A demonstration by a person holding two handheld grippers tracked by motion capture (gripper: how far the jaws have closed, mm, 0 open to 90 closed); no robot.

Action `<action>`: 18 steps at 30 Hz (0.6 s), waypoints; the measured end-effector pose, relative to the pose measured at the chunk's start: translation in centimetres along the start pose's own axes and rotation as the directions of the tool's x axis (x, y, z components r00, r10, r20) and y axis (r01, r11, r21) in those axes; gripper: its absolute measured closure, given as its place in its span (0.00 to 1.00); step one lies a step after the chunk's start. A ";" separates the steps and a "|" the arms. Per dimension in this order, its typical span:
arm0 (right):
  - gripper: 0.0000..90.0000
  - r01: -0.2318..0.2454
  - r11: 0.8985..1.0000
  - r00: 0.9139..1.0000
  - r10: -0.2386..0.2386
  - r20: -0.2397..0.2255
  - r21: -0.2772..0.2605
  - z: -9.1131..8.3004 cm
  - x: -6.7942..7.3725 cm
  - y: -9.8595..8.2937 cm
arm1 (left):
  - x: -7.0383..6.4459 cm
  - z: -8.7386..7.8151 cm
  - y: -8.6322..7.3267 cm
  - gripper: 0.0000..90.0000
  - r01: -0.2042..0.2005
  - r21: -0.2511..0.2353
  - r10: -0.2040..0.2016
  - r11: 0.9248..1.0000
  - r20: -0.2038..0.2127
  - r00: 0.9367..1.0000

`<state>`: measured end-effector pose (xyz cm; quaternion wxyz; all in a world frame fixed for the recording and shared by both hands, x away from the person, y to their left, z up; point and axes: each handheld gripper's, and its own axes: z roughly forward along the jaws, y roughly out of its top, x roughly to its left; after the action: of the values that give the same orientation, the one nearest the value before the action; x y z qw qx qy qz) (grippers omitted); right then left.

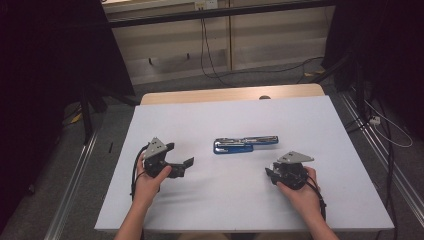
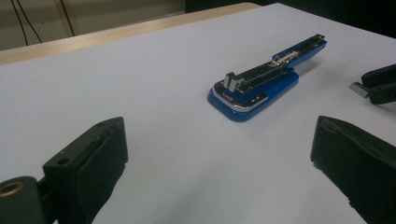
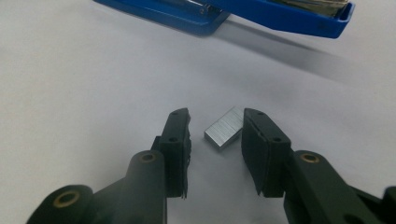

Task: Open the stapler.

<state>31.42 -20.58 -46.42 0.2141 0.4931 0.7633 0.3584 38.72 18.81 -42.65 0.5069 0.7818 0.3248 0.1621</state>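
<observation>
Staples come first here: a small silver block of them lies flat on the white desk, and the right gripper is low over it with one finger on each side. Those fingers are a little apart, and the right-hand one looks to be touching the block or just beside it, so nothing is held yet. I think the step in hand is picking up the staples, and the next move calls for a gentle squeeze on the two long sides, then a lift toward the blue stapler. The stapler lies in the middle of the desk, near the right gripper and a bit farther from the left gripper. It is swung open, with its silver track showing on top. In the high view its long way runs from left to right across the desk, fat end to the left, thin open end to the right. The left gripper's fingers are wide apart, hold nothing, and point at the stapler.
</observation>
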 end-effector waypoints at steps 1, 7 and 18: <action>0.70 -0.001 1.000 1.000 0.001 0.004 0.000 0.0 0.0 0.0 | 0.0 0.0 0.0 0.05 -0.001 0.003 0.001 1.000 0.000 1.000; 0.72 0.000 1.000 1.000 0.000 0.013 0.005 0.3 0.1 0.3 | 0.0 0.0 0.0 0.05 -0.006 0.006 0.006 1.000 -0.004 1.000; 0.87 0.029 1.000 1.000 -0.029 -0.010 0.009 0.6 0.4 0.6 | 0.1 0.1 0.0 0.05 -0.012 0.010 0.012 1.000 -0.001 1.000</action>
<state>32.01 -19.91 -46.36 0.2133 0.4812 0.7731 0.3539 38.80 18.81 -42.72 0.5017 0.7862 0.3214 0.1638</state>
